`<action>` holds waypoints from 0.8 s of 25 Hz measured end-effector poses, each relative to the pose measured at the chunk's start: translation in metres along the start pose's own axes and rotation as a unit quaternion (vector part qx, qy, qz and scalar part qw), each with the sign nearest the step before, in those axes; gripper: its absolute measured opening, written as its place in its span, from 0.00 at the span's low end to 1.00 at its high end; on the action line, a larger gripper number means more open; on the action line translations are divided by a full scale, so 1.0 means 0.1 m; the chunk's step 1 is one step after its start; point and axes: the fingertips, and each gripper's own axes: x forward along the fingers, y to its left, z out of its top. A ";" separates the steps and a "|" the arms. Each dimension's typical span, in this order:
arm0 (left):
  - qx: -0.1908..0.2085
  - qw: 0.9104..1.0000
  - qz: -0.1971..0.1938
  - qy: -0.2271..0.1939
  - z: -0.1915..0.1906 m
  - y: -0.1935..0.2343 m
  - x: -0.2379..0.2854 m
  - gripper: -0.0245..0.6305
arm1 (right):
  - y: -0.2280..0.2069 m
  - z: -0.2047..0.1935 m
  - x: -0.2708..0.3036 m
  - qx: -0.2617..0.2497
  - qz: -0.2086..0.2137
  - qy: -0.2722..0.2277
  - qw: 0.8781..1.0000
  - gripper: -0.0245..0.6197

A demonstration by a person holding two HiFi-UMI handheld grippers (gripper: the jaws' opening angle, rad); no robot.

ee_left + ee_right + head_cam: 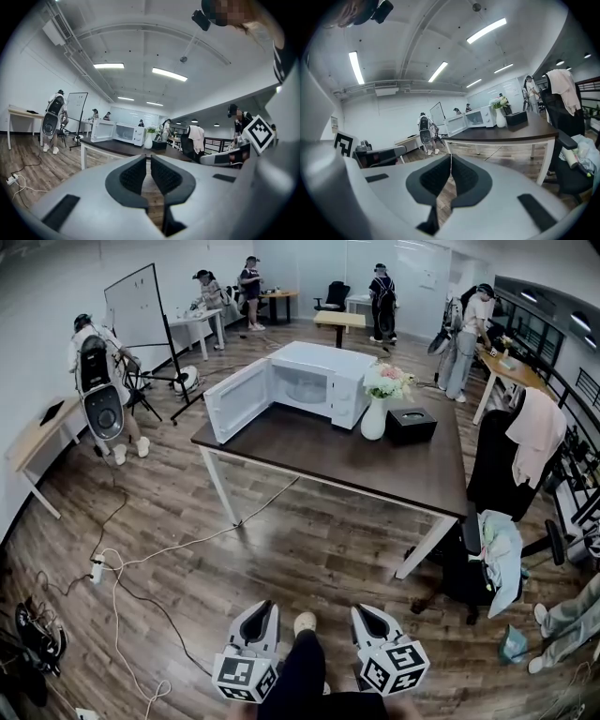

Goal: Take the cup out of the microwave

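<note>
Cup: not discernible in any view; the cavity of the microwave (323,379) appears only as a small pale recess, its contents too small to tell. The microwave stands at the far left part of the dark tabletop (309,454), with its door (237,399) swung wide open to the left. Just right of the microwave stands a white vase of flowers (375,413), and beside that a black box (411,425). A chair (497,465) draped with a pale cloth stands at the tabletop's right end. The wooden floor (309,549) lies between the tabletop and the operator; a white cable (141,563) runs across it. Left tongs (265,607) and right tongs (366,611) are held low, well apart from the tabletop, either side of the operator's shoe (305,622). Both pairs of pads are pressed together, with nothing between them.
</note>
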 end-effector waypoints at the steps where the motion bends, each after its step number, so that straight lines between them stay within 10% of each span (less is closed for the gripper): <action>1: 0.000 1.000 0.000 -0.001 0.02 0.04 0.06 0.05 | -0.02 0.02 0.06 0.001 0.001 0.000 1.000 0.03; 20: 0.002 1.000 -0.006 0.009 0.51 0.73 1.51 0.05 | -0.55 0.77 1.44 0.012 0.000 0.018 1.000 0.03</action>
